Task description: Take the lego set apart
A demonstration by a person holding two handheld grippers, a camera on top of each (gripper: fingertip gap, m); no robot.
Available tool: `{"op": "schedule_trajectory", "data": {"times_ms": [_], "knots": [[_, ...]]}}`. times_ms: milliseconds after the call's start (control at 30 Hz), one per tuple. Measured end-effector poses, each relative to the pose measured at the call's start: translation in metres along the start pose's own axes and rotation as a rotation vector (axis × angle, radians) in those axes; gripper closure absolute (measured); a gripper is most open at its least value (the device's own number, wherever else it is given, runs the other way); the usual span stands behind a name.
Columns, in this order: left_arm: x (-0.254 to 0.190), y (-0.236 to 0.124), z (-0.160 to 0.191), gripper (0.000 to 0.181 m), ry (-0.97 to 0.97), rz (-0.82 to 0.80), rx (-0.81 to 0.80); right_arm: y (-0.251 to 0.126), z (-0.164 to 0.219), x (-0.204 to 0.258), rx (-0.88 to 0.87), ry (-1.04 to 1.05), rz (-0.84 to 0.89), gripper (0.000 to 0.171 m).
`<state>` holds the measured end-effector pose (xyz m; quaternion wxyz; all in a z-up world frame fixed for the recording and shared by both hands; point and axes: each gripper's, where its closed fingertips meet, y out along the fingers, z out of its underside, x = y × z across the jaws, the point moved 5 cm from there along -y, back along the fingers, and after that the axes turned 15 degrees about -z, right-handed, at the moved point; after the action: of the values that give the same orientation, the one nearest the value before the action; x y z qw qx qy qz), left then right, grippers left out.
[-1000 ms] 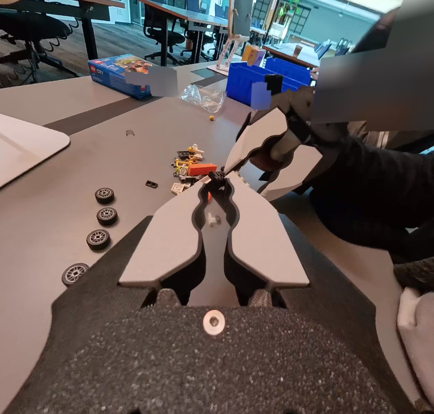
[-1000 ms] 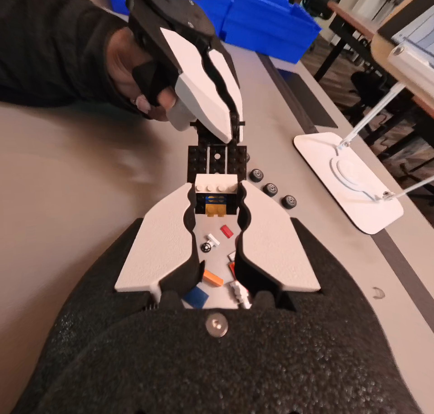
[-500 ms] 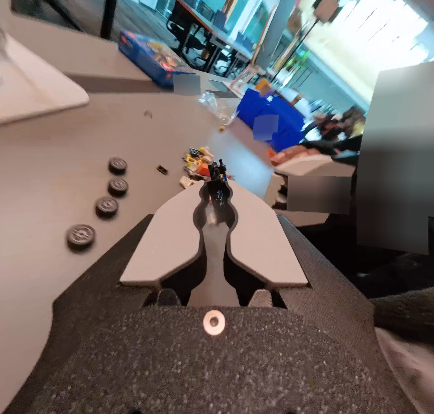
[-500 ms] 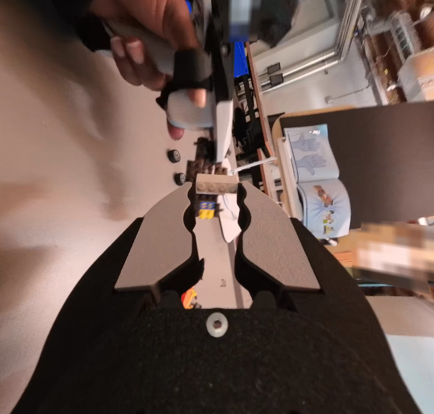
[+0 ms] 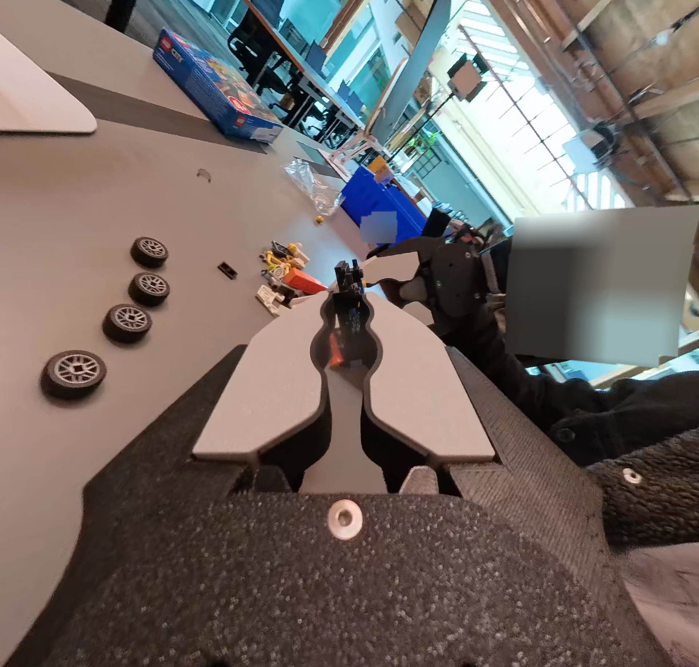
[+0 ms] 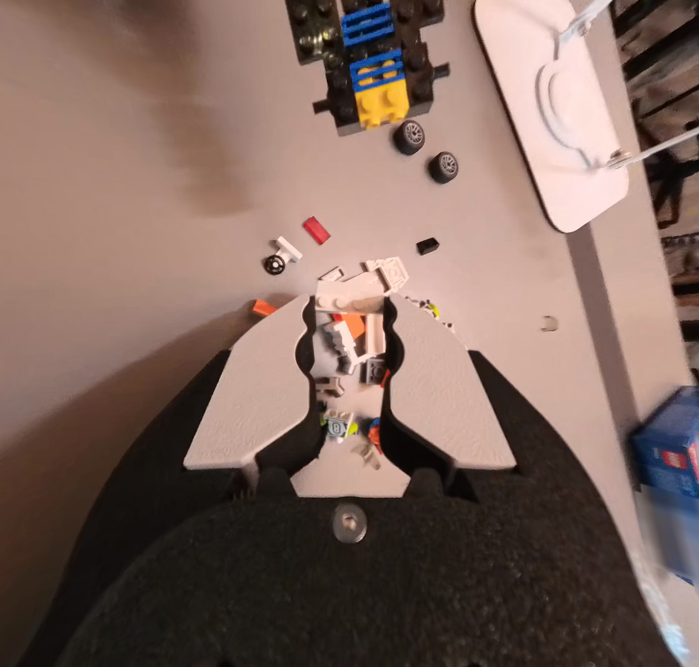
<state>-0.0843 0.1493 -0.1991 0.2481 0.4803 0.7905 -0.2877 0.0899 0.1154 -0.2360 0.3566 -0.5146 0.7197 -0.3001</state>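
My left gripper (image 5: 347, 301) is shut on the black lego chassis (image 5: 346, 274), seen edge-on above the table. In the right wrist view the chassis (image 6: 378, 44) carries blue grille pieces and a yellow brick (image 6: 382, 104); the gripper holding it is out of frame. My right gripper (image 6: 348, 303) is shut on a white studded brick (image 6: 340, 304), apart from the chassis and over a pile of loose pieces (image 6: 351, 350). Its white fingers (image 5: 395, 265) show just right of the chassis in the left wrist view.
Several loose wheels (image 5: 130, 322) lie in a row on the grey table. The pile of small pieces (image 5: 287, 274) sits beyond them. A red tile (image 6: 316, 230) and a black piece (image 6: 427, 246) lie apart. A white lamp base (image 6: 548, 100), blue box (image 5: 212, 89), plastic bag (image 5: 314, 191) and blue bins (image 5: 378, 202) stand farther off. There is about 12 centimetres between the tips of the two grippers. The red tile (image 6: 316, 230) lies some 6 centimetres from my right tips, 12 centimetres from my left tips.
The white brick has come off the chassis in my right gripper, which has swung away over the loose pile. My left gripper has tilted, still holding the chassis.
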Motion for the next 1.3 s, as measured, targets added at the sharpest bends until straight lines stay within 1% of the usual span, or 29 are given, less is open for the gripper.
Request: {"op": "schedule_trajectory", "data": {"times_ms": [33,133,300,367,500,600,633,667,700,833,900,967,1067,1167,1200,1300], "knots": [[0.0,0.001,0.001,0.169,-0.021,0.015,0.004,0.0,0.0,0.0,-0.01,0.009,-0.003,0.136],[-0.001,0.003,0.003,0.169,-0.077,0.053,0.019,-0.005,-0.007,-0.001,-0.079,0.046,-0.022,0.124],[-0.004,0.005,0.006,0.169,-0.146,0.131,0.033,-0.023,-0.039,0.003,-0.34,0.076,-0.041,0.116],[-0.009,0.005,0.006,0.169,-0.125,0.168,0.035,-0.027,-0.051,0.007,-0.441,0.11,-0.095,0.116],[-0.022,0.004,0.008,0.169,-0.024,0.205,0.027,-0.031,-0.06,0.012,-0.563,0.198,-0.215,0.116],[-0.032,0.001,0.006,0.169,0.052,0.241,-0.011,-0.029,-0.062,0.015,-0.607,0.255,-0.304,0.12],[-0.035,0.0,0.006,0.169,0.074,0.247,-0.023,-0.029,-0.063,0.016,-0.622,0.266,-0.326,0.127],[-0.038,-0.001,0.005,0.169,0.092,0.256,-0.035,-0.03,-0.064,0.016,-0.636,0.275,-0.337,0.139],[-0.04,-0.002,0.004,0.169,0.109,0.263,-0.05,-0.031,-0.065,0.016,-0.654,0.28,-0.35,0.143],[-0.049,-0.007,0.002,0.168,0.168,0.306,-0.11,-0.041,-0.07,0.018,-0.74,0.313,-0.438,0.147],[-0.055,-0.009,0.001,0.152,0.196,0.329,-0.14,-0.048,-0.071,0.017,-0.81,0.36,-0.511,0.147],[-0.059,-0.009,0.004,0.145,0.213,0.352,-0.118,-0.054,-0.07,0.015,-0.872,0.39,-0.565,0.148],[-0.06,-0.006,0.008,0.147,0.188,0.369,-0.083,-0.056,-0.069,0.015,-0.883,0.378,-0.586,0.148],[-0.06,-0.006,0.008,0.156,0.155,0.393,-0.065,-0.053,-0.068,0.017,-0.845,0.356,-0.563,0.148],[-0.059,-0.006,0.008,0.163,0.156,0.379,-0.055,-0.05,-0.067,0.017,-0.82,0.346,-0.546,0.148],[-0.053,-0.002,0.01,0.17,0.16,0.315,-0.012,-0.044,-0.062,0.016,-0.737,0.303,-0.469,0.149]]}}
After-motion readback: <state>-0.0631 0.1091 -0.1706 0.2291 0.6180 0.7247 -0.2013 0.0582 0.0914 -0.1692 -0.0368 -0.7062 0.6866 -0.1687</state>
